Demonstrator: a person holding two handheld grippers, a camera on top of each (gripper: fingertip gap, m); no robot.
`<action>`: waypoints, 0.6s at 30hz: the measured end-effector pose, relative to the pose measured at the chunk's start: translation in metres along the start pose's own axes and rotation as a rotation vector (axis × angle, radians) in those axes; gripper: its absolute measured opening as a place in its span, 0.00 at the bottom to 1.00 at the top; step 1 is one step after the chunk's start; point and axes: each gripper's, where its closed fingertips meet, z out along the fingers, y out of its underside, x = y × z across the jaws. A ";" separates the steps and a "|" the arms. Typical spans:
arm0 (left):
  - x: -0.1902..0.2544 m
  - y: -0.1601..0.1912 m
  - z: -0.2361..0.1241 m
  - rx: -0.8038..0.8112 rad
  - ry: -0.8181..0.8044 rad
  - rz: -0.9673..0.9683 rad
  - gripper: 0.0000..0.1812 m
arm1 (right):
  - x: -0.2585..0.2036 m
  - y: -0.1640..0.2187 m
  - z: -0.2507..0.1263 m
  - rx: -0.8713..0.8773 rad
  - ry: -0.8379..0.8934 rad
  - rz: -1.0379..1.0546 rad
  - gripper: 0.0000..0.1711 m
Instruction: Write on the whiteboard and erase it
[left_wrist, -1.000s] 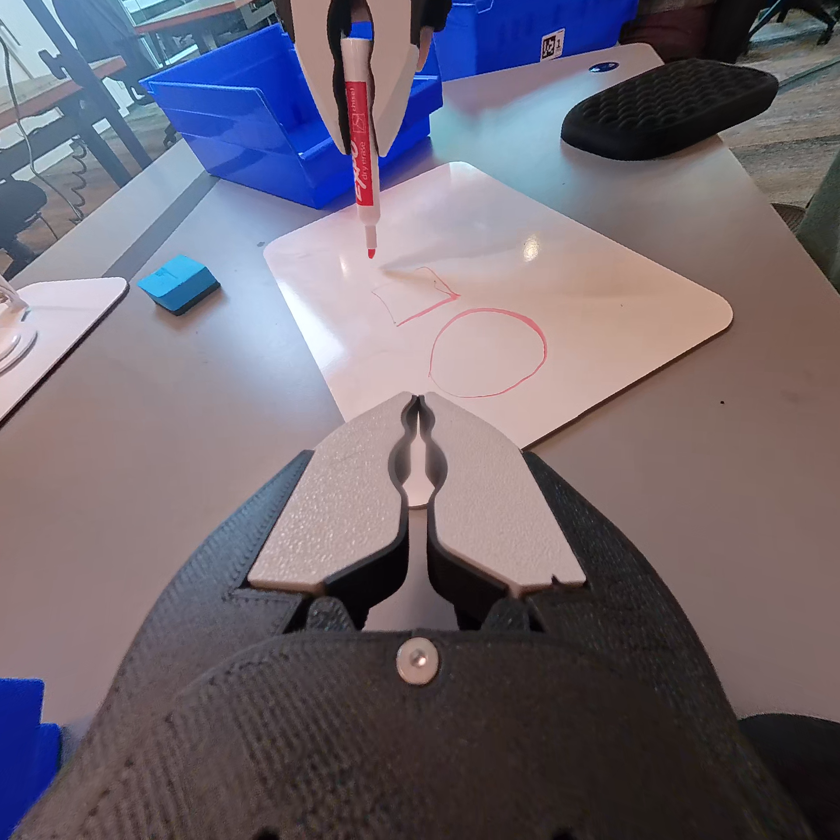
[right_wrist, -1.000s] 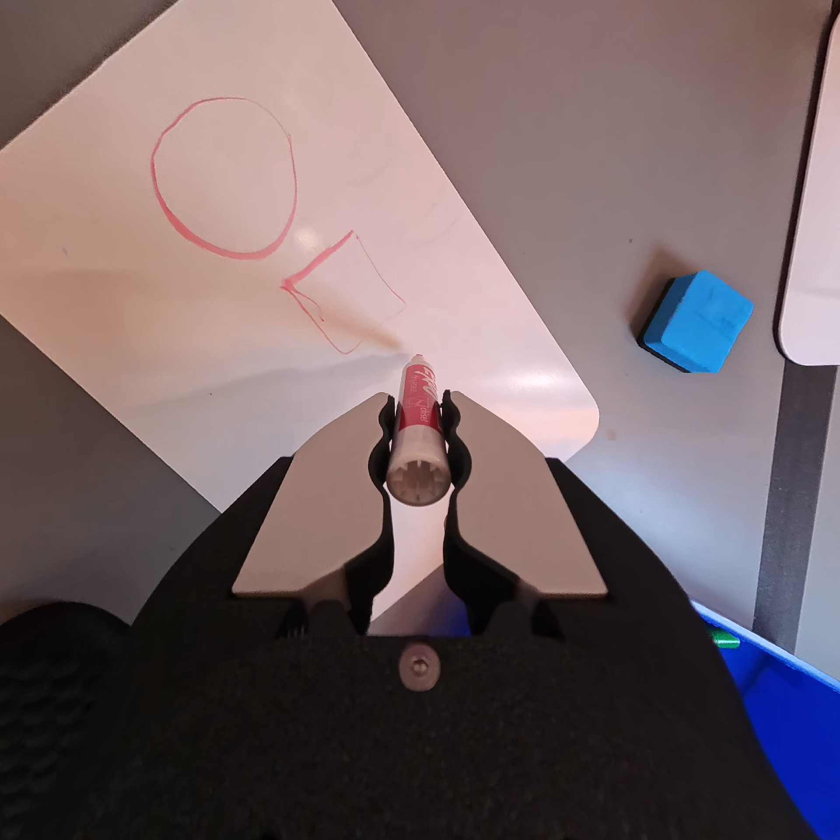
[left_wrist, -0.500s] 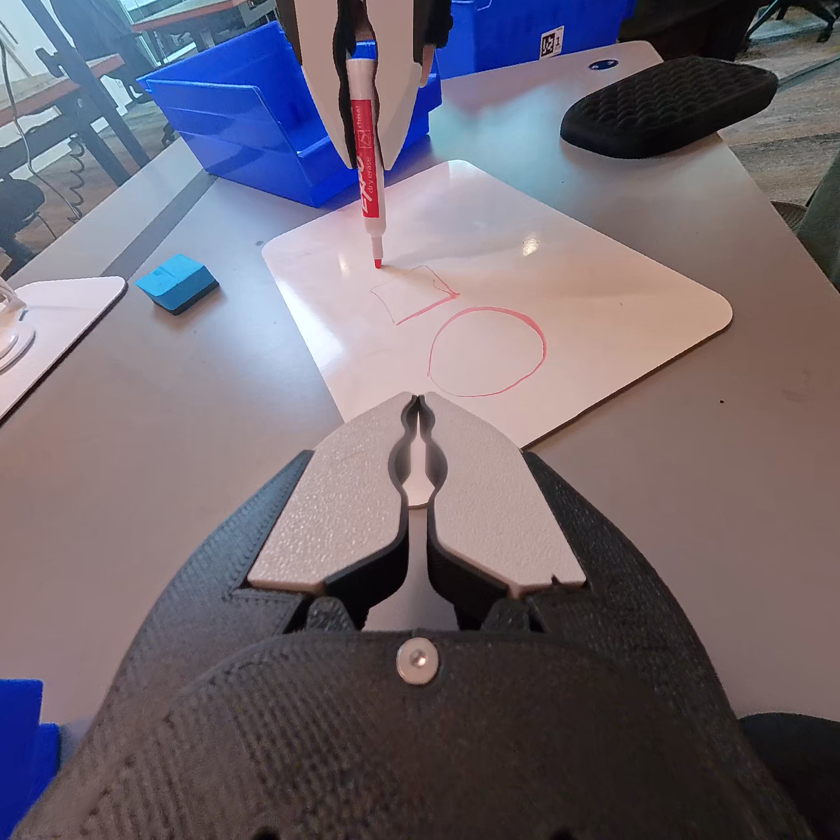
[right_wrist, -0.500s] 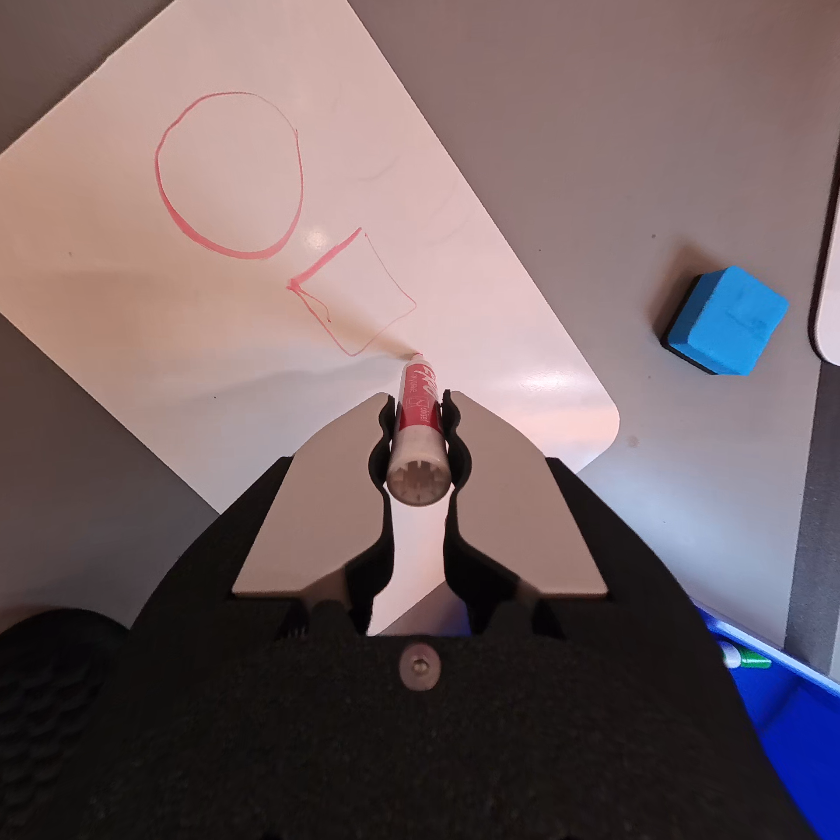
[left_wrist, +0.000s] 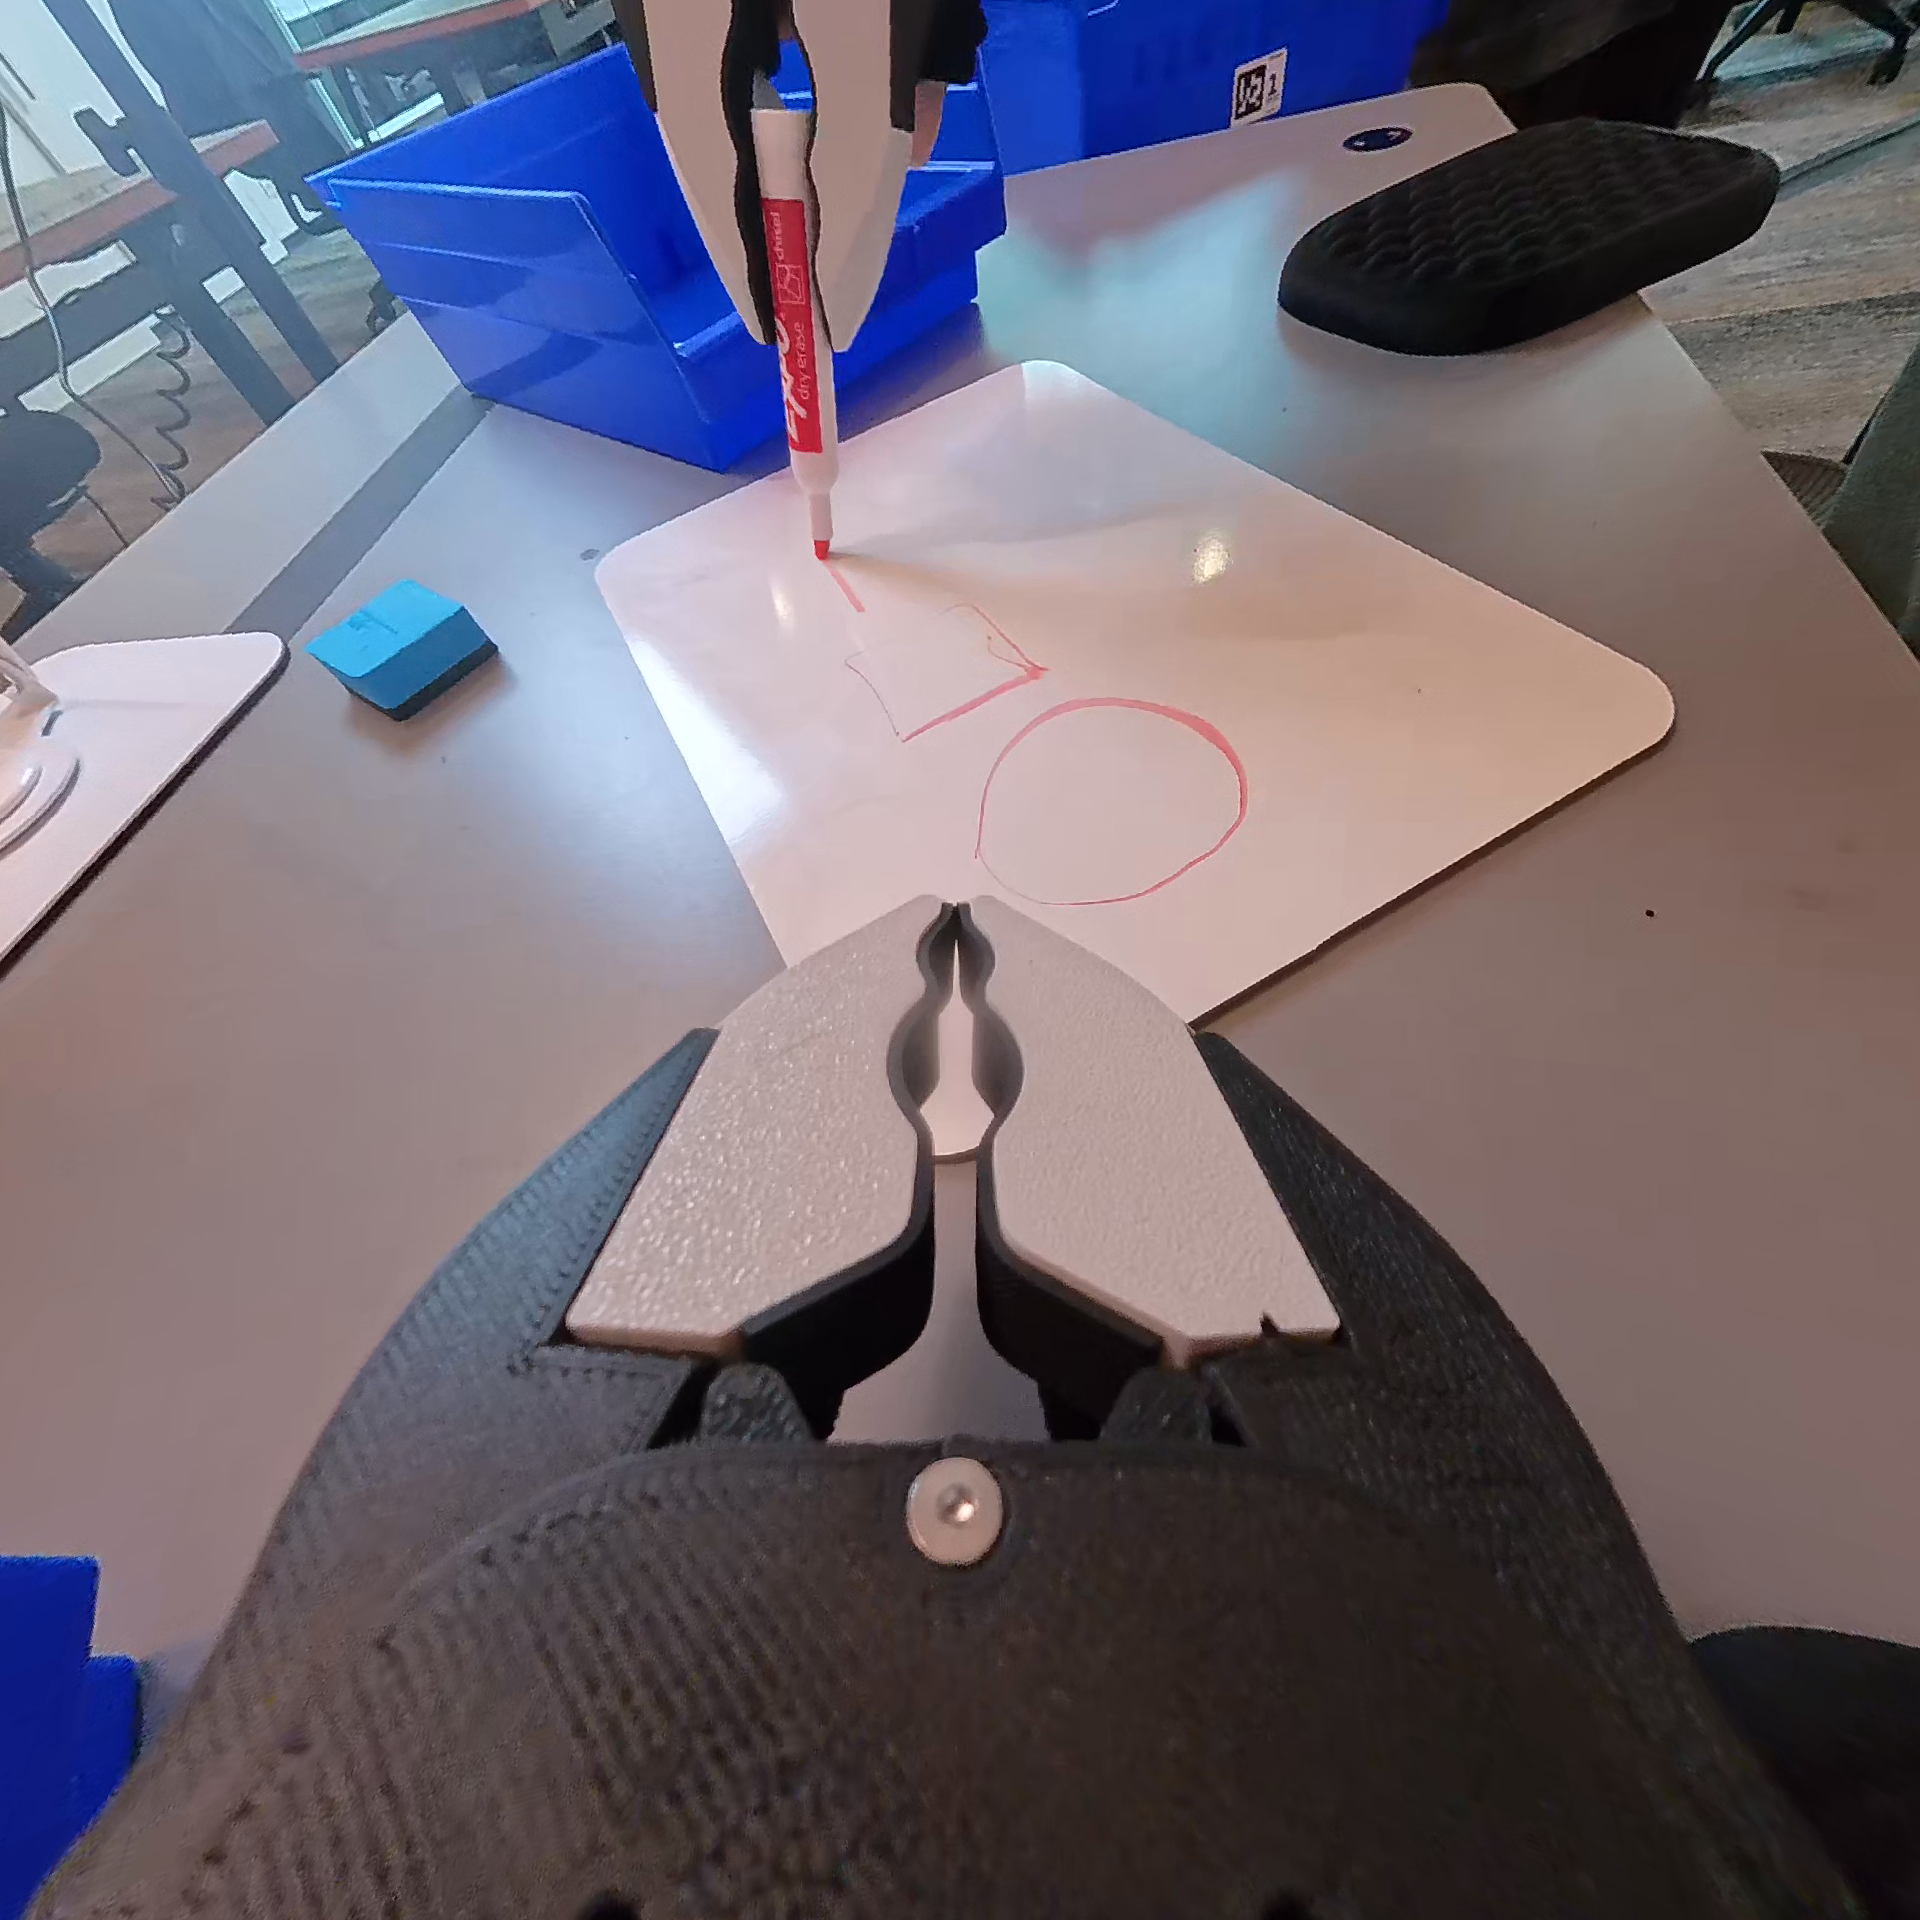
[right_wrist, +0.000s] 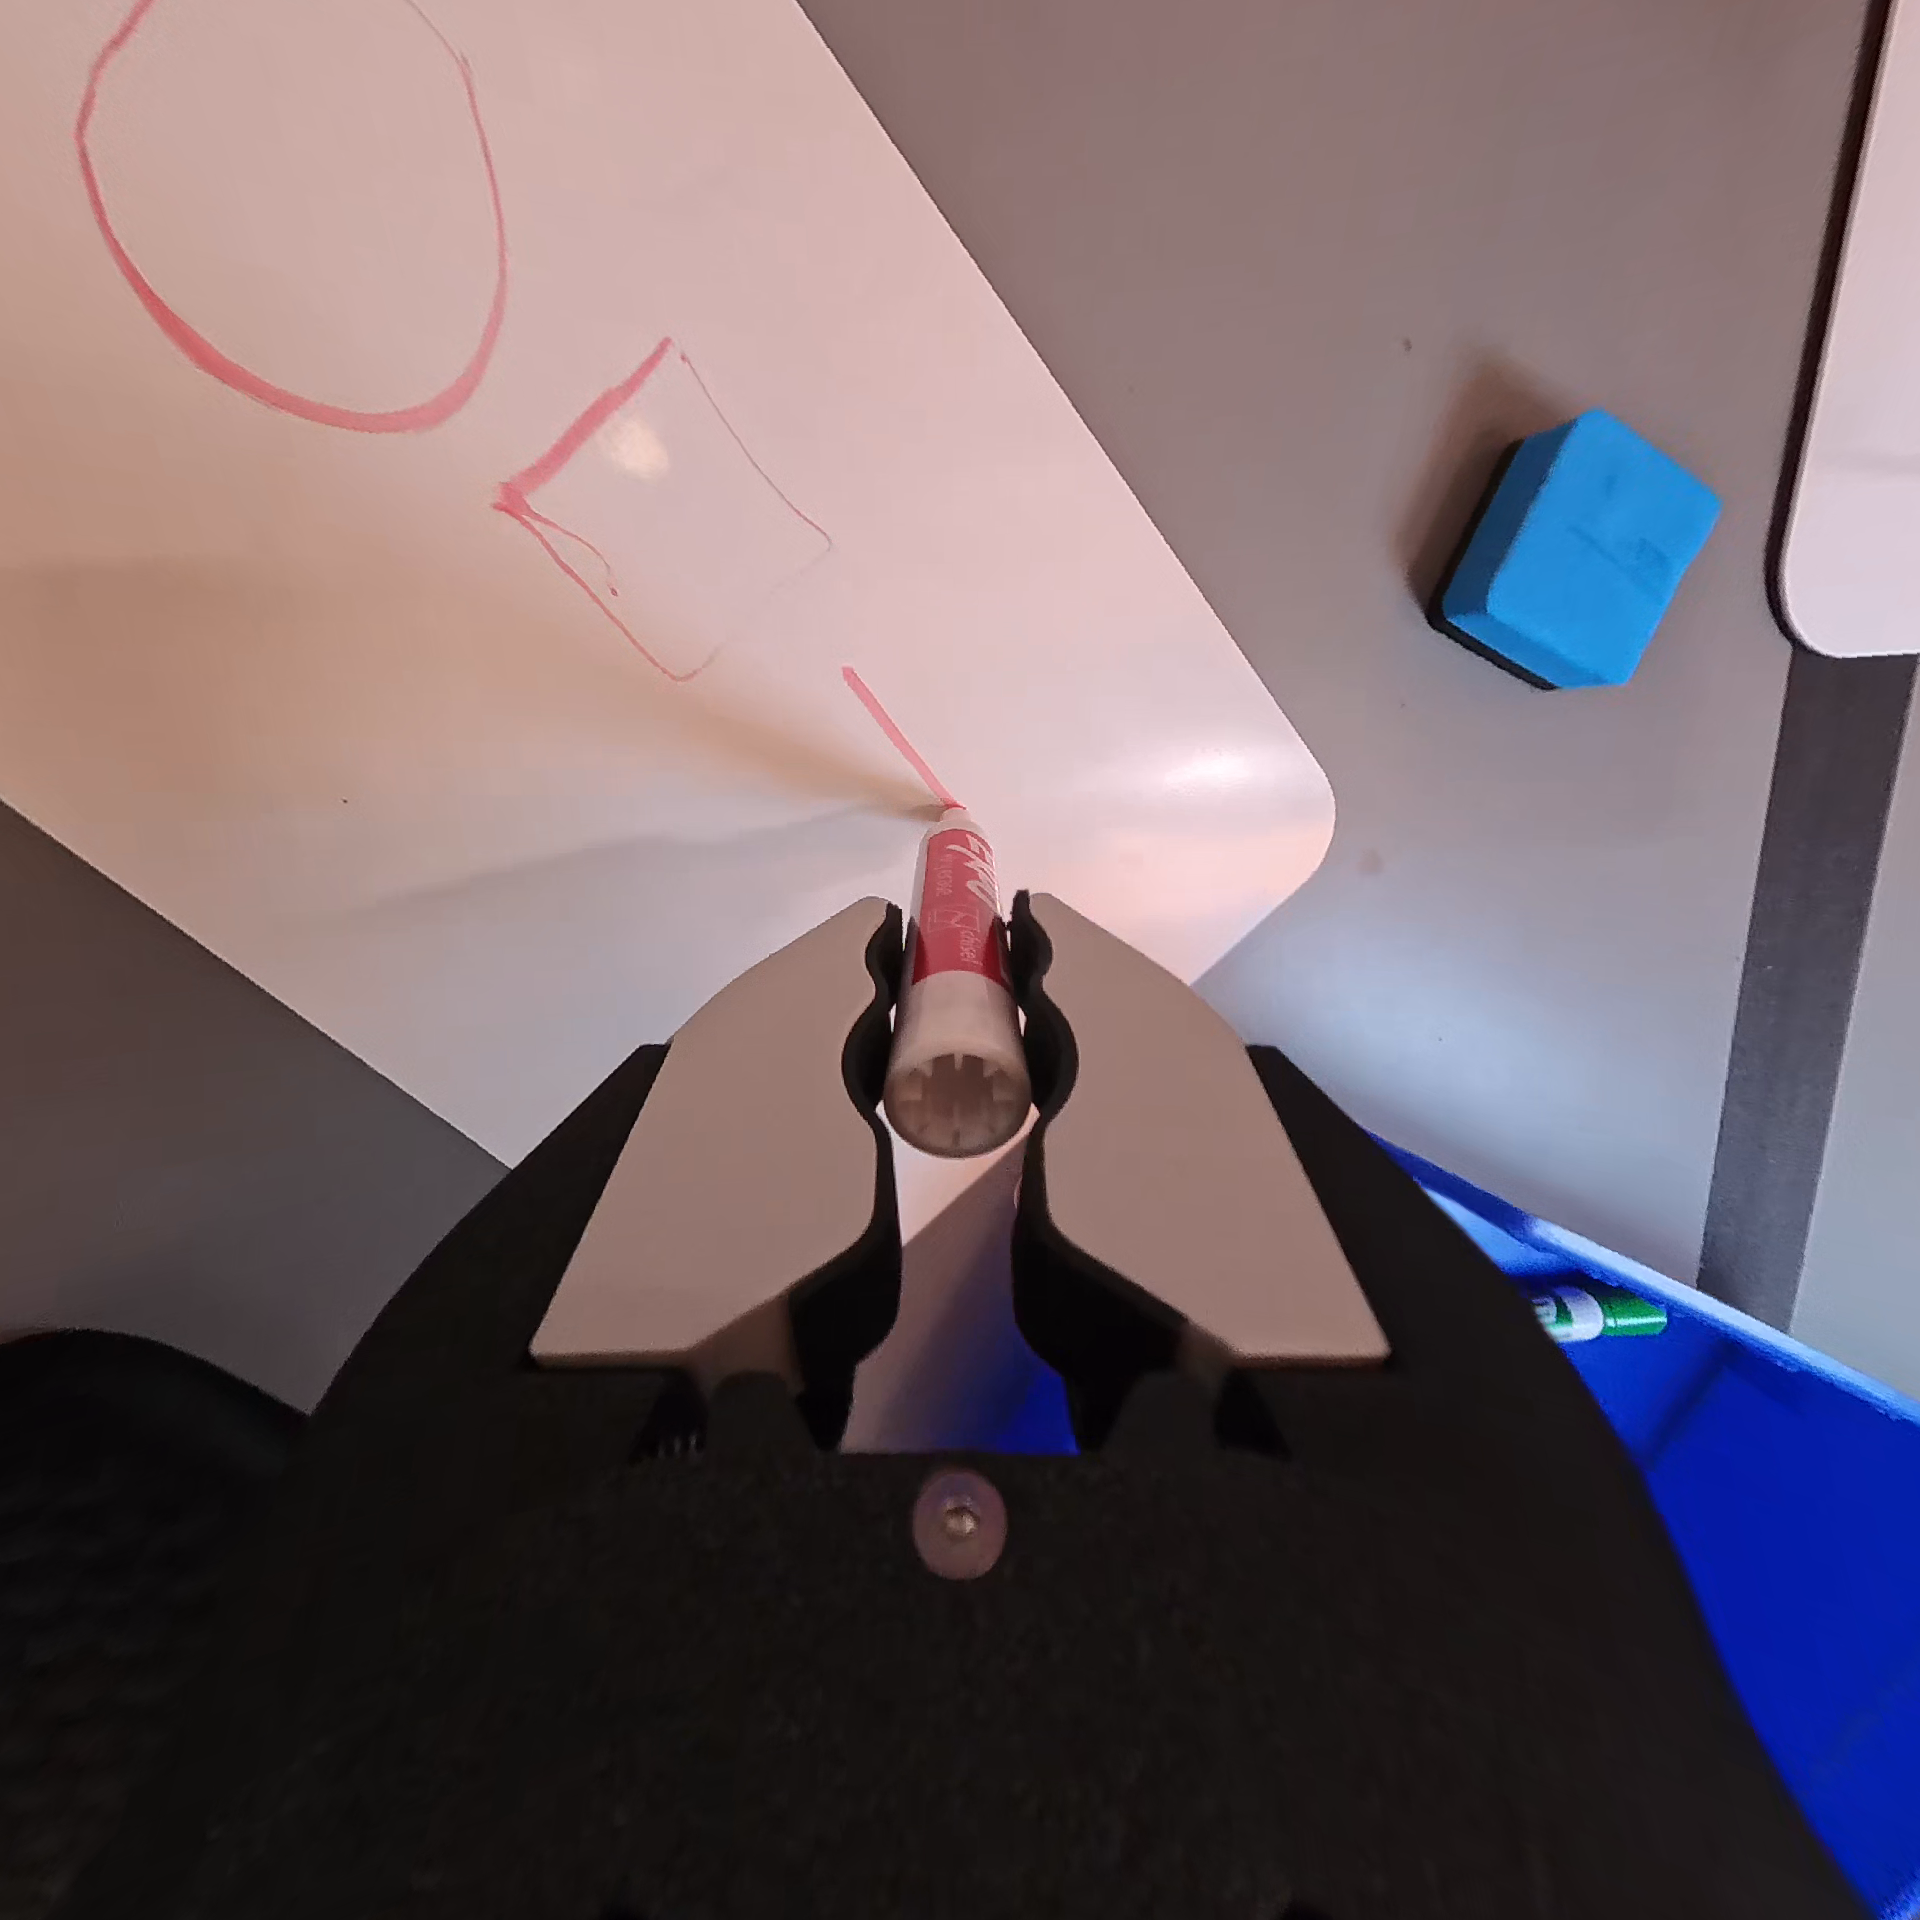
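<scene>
While my left tool hovers low over the grey bench with its fingertips pressed together and nothing between them, it points at the near edge of the whiteboard. Starting at the far left of that view, a second white board lies at the bench edge, and just right of it sits the blue eraser, apart from both boards. Behind the eraser stands a blue bin, close to the whiteboard's far corner. On the whiteboard I see a short red stroke, then a rough red square, then a red circle nearest my left tool. A black padded rest lies at the far right of the bench.

From the right wrist view, the circle sits at the left, the square beside it, and the stroke runs to the pen tip. My right tool is clamped around the red marker, whose tip touches the whiteboard near its corner, the barrel leaning a little. Right of the board lies the eraser on the bench, with the second board just beyond it. At lower right, a green-capped marker lies inside the bin.
</scene>
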 end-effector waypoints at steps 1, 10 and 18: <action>0.000 0.000 0.000 0.000 0.000 0.000 0.00 | 0.001 0.000 0.000 0.003 0.001 0.004 0.12; 0.000 0.000 0.000 0.001 -0.002 0.001 0.00 | 0.002 -0.021 0.004 0.052 0.009 -0.014 0.12; 0.000 0.000 0.000 0.001 0.001 -0.001 0.00 | 0.002 -0.014 0.006 0.013 0.010 -0.018 0.12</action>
